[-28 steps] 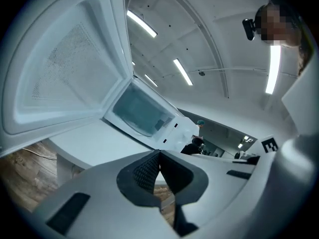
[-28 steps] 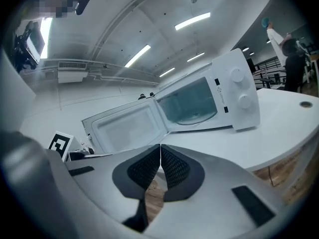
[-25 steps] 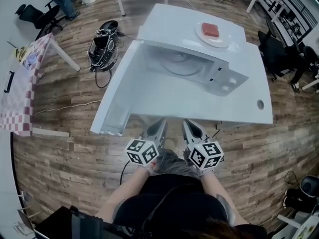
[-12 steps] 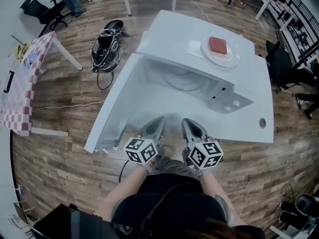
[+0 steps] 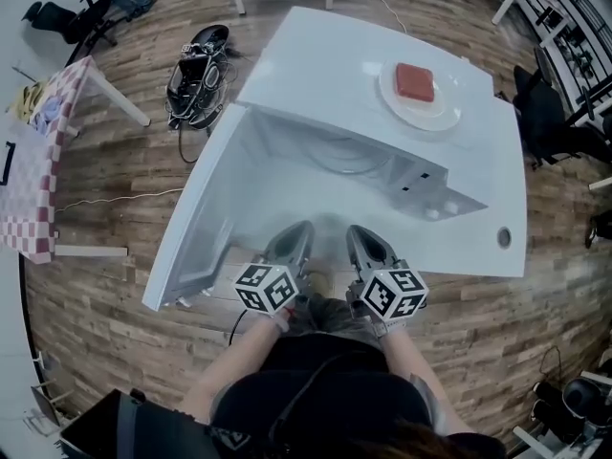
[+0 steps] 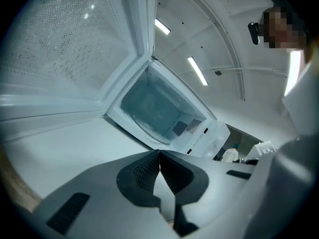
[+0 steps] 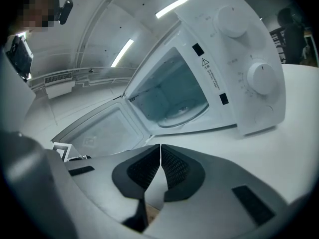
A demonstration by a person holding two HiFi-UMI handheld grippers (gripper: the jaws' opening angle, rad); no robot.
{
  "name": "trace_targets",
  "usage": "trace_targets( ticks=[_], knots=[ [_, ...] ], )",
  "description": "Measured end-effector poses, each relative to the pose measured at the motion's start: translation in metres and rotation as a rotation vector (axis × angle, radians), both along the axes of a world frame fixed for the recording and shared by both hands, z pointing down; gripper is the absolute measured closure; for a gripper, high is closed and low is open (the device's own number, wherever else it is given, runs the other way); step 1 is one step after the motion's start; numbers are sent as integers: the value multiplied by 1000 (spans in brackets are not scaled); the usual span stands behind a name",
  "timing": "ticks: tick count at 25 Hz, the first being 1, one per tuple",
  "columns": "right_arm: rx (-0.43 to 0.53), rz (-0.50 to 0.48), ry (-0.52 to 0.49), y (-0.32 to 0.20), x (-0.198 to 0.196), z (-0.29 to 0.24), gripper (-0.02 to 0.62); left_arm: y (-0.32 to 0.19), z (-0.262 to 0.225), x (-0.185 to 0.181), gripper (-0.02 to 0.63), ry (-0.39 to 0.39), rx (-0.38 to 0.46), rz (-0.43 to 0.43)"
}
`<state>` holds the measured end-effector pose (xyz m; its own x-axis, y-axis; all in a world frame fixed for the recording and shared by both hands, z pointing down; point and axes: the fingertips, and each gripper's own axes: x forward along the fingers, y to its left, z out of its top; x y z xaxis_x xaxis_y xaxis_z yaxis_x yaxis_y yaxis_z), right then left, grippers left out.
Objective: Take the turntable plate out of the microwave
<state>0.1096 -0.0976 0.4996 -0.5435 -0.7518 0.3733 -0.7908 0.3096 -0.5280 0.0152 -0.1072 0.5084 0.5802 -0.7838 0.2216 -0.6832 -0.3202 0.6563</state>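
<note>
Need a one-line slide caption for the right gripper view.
Right gripper, jaws shut and empty, faces the open microwave; the glass turntable plate sits inside, door swung left.

The microwave point(image 7: 234, 59) was a white unit standing upright on the white bench point(image 5: 502, 161). Its door point(image 5: 201, 218) was hinged on the left and stood fully open, swung out past the bench edge. Two round knobs point(image 7: 232, 20) were set one above the other on the control panel at the right of the cavity. The turntable plate point(image 7: 183, 112), a round clear-glass disc, lay flat on the cavity floor inside the microwave.
</note>
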Motion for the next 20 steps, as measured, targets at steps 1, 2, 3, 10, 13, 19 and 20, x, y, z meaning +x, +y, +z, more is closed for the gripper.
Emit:
trace_targets(
  ticks=[1,2,3,10,13,19,20],
  knots=[
    [-7,3,-4,-2,0,2,575,-2,0,-1,594,-1,-1,-3],
    [-13,6,-9,-3,0,4,575,-4,0,-1,594,-4,-1,-5],
    [-19,5,-13,-4,0,6,574,-6,0,-3,594,-7,0,-8],
    [-81,36,-79,-23,-6,18,574,-20,2,-13,594,-23,-2,-33],
    [-105,91,-104,-40,-4,21,574,-34,6,-15,594,-22,-4,-42],
    [-164,197,-205,-75,-2,27,572,-66,2,-9,594,-90,70,-10],
    [-178,207,-222,-78,-3,29,572,-70,2,-8,594,-103,83,-1]
  ],
)
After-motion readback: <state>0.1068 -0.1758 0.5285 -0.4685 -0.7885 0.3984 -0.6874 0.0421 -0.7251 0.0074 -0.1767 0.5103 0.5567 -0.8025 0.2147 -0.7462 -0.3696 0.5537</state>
